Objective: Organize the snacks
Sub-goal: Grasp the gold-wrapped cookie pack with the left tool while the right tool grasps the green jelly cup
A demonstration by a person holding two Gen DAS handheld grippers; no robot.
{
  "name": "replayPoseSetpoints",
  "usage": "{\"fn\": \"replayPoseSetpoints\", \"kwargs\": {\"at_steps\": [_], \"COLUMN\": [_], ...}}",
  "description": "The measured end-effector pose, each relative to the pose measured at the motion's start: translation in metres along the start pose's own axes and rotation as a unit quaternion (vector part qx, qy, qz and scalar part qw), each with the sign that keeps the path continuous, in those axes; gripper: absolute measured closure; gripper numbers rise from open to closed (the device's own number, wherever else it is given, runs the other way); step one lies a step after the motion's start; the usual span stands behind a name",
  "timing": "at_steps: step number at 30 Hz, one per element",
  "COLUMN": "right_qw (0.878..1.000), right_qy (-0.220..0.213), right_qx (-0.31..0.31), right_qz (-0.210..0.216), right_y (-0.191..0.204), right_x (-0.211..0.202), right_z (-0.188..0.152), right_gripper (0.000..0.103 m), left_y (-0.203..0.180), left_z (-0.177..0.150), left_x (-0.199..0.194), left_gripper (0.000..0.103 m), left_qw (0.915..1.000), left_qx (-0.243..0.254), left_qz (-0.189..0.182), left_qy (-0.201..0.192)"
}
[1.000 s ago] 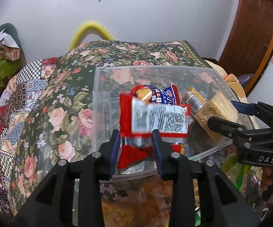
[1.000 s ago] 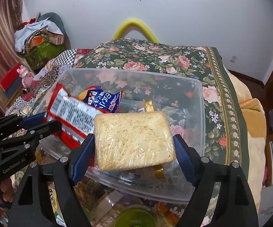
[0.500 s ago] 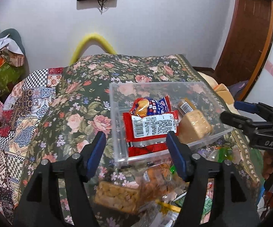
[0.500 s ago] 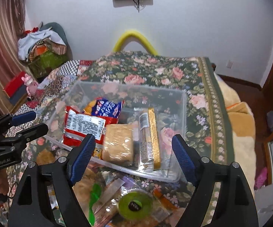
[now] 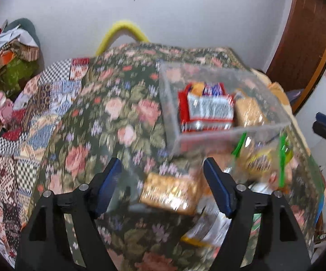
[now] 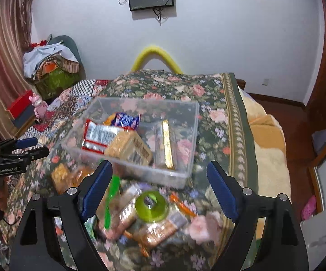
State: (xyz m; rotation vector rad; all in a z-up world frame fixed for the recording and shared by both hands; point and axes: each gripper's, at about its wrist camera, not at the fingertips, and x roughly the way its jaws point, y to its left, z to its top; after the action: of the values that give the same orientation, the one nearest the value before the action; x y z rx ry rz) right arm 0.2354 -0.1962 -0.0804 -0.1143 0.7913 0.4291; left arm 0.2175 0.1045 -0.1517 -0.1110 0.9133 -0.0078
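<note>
Snacks are split 2 ways: some lie in the clear bin [image 5: 226,133] on the floral bedspread [image 5: 117,117], the rest sit loose in front of it. In the left wrist view, which is blurred, the left gripper [image 5: 161,187] points steeply down at the bedspread with its jaws opening and nothing pressed between them. A cracker pack [image 5: 172,194] lies on the cloth just beyond its fingers. The red pack [image 5: 208,113] and a tan one rest in the bin. The next pick looks like that cracker pack; I would centre the jaws over its short sides and come down square before closing.

In the right wrist view, the right gripper [image 6: 160,187] also tilts down, its jaws opening and empty, over the loose pile near the bin's front wall. A green lid [image 6: 151,206] and several wrapped bars lie under it. The gold bar [image 6: 166,144] is in the bin. The left gripper [image 6: 27,149] shows at the left edge.
</note>
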Motion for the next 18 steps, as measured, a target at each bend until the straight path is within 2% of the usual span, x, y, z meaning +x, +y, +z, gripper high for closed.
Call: {"fn": "replayPoseSetpoints", "kwargs": {"at_steps": [10,18], "right_qw": [0.999,0.998], "right_qy": [0.044,0.056], "right_qx": [0.02,0.021], "right_qz": [0.005,0.016], "right_y": [-0.007,-0.004], "right_x": [0.014,0.029], "right_z": [-0.037,-0.043], "right_gripper": [0.019,0.02], "left_y": [0.002,-0.006], "left_z": [-0.047,-0.053], "left_x": [0.018,0.047], "left_gripper": [0.023,0.021], "left_qw": [0.9985,0.9968], "left_qx": [0.001,0.005], "left_qz": [-0.017,-0.019], "left_qy": [0.052,0.078]}}
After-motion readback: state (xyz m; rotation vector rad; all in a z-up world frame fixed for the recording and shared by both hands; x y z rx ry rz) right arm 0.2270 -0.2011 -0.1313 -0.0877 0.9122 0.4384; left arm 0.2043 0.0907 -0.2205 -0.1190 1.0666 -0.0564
